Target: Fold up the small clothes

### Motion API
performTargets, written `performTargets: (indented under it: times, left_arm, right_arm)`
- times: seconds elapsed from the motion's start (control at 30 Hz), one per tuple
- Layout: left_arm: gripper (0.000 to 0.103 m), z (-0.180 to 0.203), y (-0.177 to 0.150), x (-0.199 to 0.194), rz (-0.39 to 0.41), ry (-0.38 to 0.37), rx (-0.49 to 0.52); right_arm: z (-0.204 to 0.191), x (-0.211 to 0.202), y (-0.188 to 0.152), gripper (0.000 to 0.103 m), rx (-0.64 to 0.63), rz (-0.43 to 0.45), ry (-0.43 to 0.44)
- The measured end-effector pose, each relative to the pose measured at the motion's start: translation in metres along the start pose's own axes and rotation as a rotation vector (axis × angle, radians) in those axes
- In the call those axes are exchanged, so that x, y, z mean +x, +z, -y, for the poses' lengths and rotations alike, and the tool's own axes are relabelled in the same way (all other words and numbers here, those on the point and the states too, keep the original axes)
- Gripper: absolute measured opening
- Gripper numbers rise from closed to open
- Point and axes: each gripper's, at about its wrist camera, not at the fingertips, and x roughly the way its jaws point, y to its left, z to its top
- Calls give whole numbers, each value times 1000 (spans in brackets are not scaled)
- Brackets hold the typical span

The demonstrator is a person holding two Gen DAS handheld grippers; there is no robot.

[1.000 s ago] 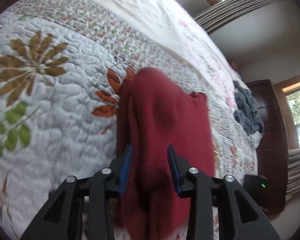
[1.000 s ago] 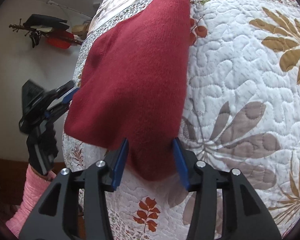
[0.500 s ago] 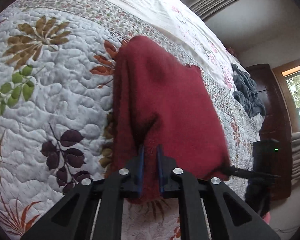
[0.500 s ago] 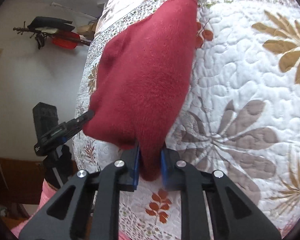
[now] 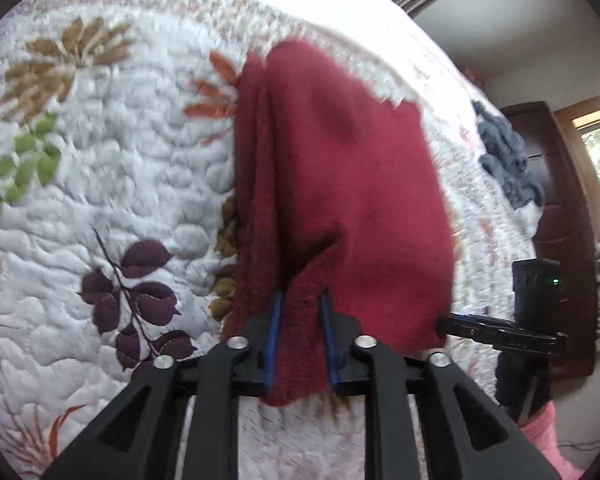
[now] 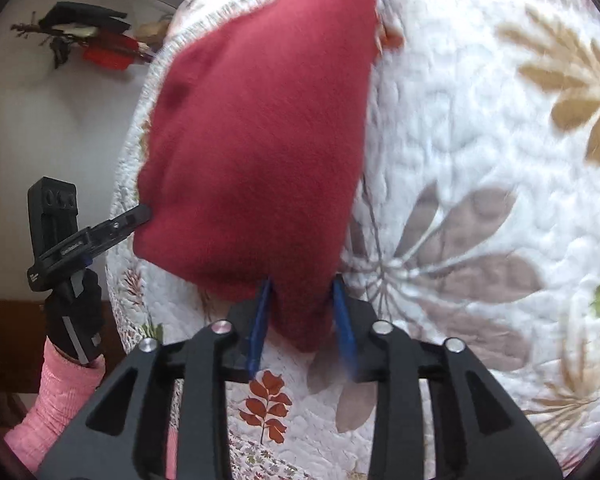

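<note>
Both grippers, left [image 5: 300, 300] and right [image 6: 302, 284], are pinching near corners of the red sweater [image 5: 340, 168] (jaws clamped on cloth), lifting its hem off the quilt [image 5: 140, 168], likely for folding.

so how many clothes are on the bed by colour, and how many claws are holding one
red sweater: 1
grey garment, bunched at the far edge of the quilt: 1
claws shut on the red sweater: 2, left claw and right claw
total: 2 clothes, 2 claws
</note>
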Motion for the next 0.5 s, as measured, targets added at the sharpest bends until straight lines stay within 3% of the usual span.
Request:
performTargets:
  times: [0.07,0.2,0.33,0.4,0.43,0.47,0.5]
  left_arm:
    - [49,3,10,-18,52,-15,2]
    - [54,6,51,-26,125,18,-7]
    - [54,0,95,9,95,70,-52]
    - [51,-5,111,31,71,92,-88]
    - [42,-7,115,38,66,95,-97]
    - [26,-8,119,45,64,77,-104]
    - [25,-7,121,49,64,64,-110]
  right_arm:
    - [-4,-15,8,39,-21,38,4]
    - [-4,-25,31,40,-12,78,-29]
    - [1,-18,45,40,8,79,-21]
    - [4,-12,46,40,11,72,-32]
    - [3,-4,47,41,14,68,-31]
    - [4,-2,47,42,16,67,-27]
    - [5,-1,46,43,14,71,-27]
